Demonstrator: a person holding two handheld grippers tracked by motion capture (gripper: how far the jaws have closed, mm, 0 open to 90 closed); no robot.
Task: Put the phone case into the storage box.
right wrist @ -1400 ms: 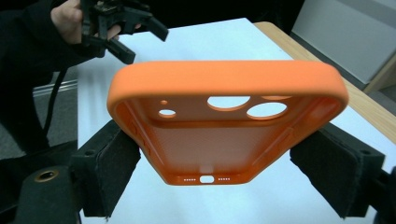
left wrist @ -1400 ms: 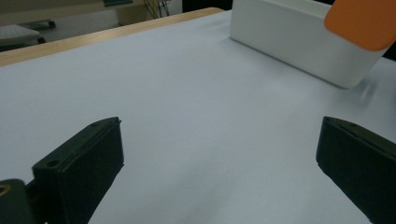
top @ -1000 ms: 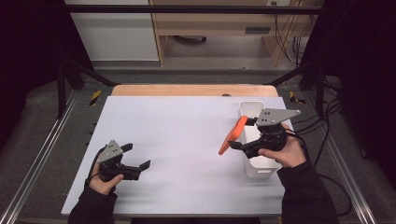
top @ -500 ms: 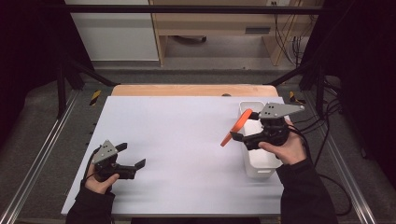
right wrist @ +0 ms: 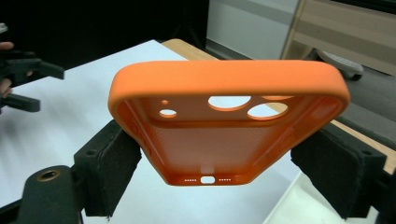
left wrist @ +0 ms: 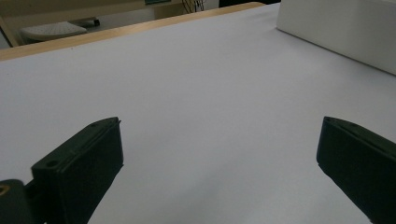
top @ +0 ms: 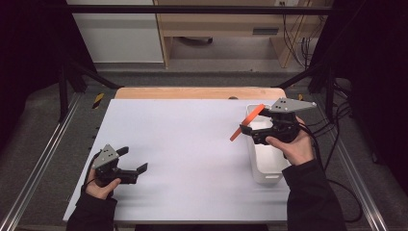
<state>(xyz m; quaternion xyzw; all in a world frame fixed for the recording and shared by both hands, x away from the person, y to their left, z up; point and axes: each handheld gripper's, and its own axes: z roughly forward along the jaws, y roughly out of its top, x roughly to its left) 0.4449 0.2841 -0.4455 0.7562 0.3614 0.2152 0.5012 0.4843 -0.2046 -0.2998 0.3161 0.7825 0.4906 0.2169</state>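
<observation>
An orange phone case (top: pixel 246 121) hangs tilted in the air over the left rim of a white bin (top: pixel 269 166). My right gripper (top: pixel 245 131) is shut on it. In the right gripper view the case (right wrist: pixel 229 121) faces me with its open side, camera holes at the top, and the pads (right wrist: pixel 109 161) press on its two long edges near the port end. My left gripper (top: pixel 133 160) rests low over the white mat (top: pixel 192 139) at the front left. Its jaws stand wide open, and the left gripper (left wrist: pixel 219 154) has only bare mat between its fingers.
The long white bin (left wrist: pixel 341 28) stands along the mat's right side. A wooden table edge (top: pixel 199 93) runs behind the mat. Metal rails (top: pixel 45 154) flank both sides and cables trail at the right. The left gripper (right wrist: pixel 25 79) shows far off in the right gripper view.
The right gripper has carried the orange case slightly farther back and right, toward the bin. The left gripper has drifted a little to the left and stays open.
</observation>
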